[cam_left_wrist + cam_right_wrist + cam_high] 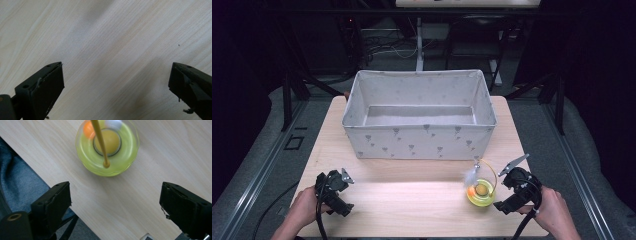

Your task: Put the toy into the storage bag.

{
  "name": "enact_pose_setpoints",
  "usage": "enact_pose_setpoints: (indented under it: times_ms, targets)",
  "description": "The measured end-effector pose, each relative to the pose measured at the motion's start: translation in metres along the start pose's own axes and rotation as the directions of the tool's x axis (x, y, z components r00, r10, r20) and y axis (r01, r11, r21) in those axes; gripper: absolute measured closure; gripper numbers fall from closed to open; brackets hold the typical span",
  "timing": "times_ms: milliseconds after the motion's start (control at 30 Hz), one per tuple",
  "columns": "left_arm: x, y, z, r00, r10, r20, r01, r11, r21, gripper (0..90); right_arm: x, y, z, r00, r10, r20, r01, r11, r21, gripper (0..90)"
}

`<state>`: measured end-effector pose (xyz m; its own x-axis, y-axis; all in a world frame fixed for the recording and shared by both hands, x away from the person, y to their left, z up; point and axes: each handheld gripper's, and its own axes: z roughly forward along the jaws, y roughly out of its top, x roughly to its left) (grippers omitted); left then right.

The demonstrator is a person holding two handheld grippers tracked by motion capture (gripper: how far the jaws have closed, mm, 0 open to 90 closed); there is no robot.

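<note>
The wooden bench (412, 200) carries a large fabric storage bin (419, 142) at its far middle, grey-white with a small printed pattern, open at the top and with nothing visible inside. Near the front right corner of the bench, just in front of the bin's right end, stands a cat toy (481, 192): a translucent yellow-green ring track (107, 147) with an orange ball (88, 129) in its channel, a thin yellow wand (100, 141) that rises from the centre, and a white feather tuft (471, 176) at the end of the wand.

I judge the toy to be light, hollow plastic, stiff in the ring but smooth and a little slippery. The wand looks springy and the feather soft, so these are poor places to take hold. The better place seems to be the outer wall of the ring, one jaw outside and one in the centre hole, or across the whole ring if the jaws reach.

The right hand-held gripper (511, 190) is just beside the toy, apart from it, jaws spread wide and holding nothing. The left hand-held gripper (333, 192) is near the front left corner, also wide open and with nothing between the jaws, over bare wood.
</note>
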<state>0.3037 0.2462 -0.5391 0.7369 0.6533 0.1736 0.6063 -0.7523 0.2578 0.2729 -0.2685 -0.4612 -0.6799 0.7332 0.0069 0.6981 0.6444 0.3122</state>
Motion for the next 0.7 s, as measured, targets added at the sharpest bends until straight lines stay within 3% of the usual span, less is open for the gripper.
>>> enact_pose_setpoints:
  times_ms: [267,700]
  targets:
    - [0.0,0.0,0.001,1.0,0.001,0.002,-0.001,1.0,0.005,0.1,-0.001,0.012,-0.008,0.9997,-0.022,-0.012,0.022,0.999,-0.034,6.7]
    - [-0.001,0.001,0.003,0.9999,0.001,0.011,-0.001,0.9999,0.016,0.2,0.003,0.027,-0.019,0.9989,-0.046,-0.011,0.045,0.997,-0.056,52.1]
